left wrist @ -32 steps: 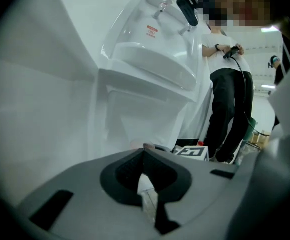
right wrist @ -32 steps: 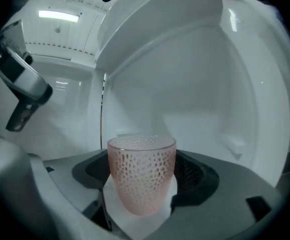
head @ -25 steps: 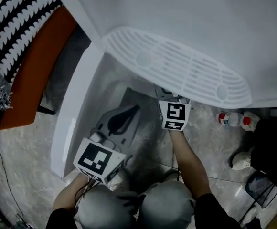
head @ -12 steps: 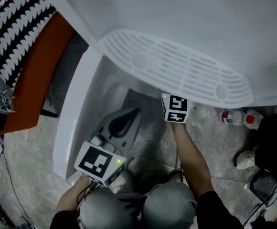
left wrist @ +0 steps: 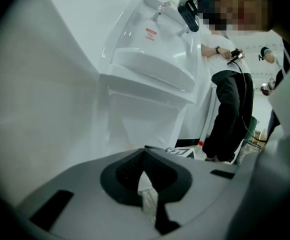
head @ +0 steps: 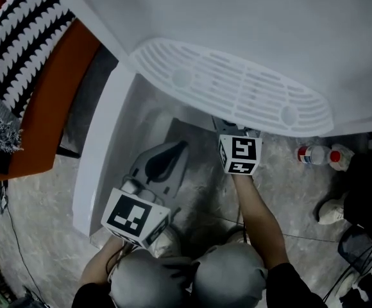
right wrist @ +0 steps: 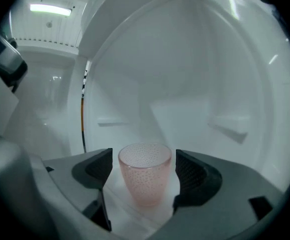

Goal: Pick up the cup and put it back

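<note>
A pink, dotted translucent cup (right wrist: 145, 180) stands upright on a white ledge inside a white moulded recess. My right gripper (right wrist: 144, 170) is open, one dark pad on each side of the cup with a narrow gap on both sides. In the head view only its marker cube (head: 238, 154) shows; the jaws and the cup are hidden under a white slotted panel (head: 237, 88). My left gripper (head: 163, 162) is held lower left, shut with nothing in it, and in the left gripper view its pads (left wrist: 135, 166) meet at the tips.
A white cabinet wall (head: 102, 146) rises to the left of the grippers. An orange cushion (head: 45, 114) with striped fabric lies further left. Red-capped bottles (head: 311, 154) lie on the marbled floor at right. A person in black (left wrist: 230, 109) stands beyond the left gripper.
The right gripper's cube slid a little further under the slotted panel, then came back out about as far. The left gripper has stayed in place.
</note>
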`<control>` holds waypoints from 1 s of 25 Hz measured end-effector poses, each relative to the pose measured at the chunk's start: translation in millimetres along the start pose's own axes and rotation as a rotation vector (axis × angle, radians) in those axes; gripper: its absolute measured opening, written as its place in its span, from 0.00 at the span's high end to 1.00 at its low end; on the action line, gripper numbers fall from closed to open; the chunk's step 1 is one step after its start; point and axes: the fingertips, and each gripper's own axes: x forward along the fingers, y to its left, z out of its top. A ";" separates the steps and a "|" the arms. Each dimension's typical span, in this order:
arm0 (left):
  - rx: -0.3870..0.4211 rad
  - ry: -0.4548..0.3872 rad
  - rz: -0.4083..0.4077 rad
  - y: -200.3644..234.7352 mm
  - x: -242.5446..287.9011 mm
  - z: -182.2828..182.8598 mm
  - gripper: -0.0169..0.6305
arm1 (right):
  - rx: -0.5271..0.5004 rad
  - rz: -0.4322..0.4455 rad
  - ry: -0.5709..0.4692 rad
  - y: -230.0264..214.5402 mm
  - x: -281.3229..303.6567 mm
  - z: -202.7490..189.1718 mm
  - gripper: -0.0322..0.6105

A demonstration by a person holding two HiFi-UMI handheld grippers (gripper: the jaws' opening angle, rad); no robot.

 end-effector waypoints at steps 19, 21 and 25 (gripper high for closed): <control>0.084 -0.068 0.078 6.3 -2.4 11.5 0.95 | -0.004 0.246 -0.066 48.0 -133.1 103.0 0.35; 0.088 -0.072 0.086 4.7 -2.1 13.3 0.95 | -0.007 0.265 -0.061 48.4 -140.1 107.3 0.35; 0.106 -0.073 0.098 1.9 -1.2 14.8 0.95 | -0.011 0.282 -0.095 46.4 -157.8 122.4 0.51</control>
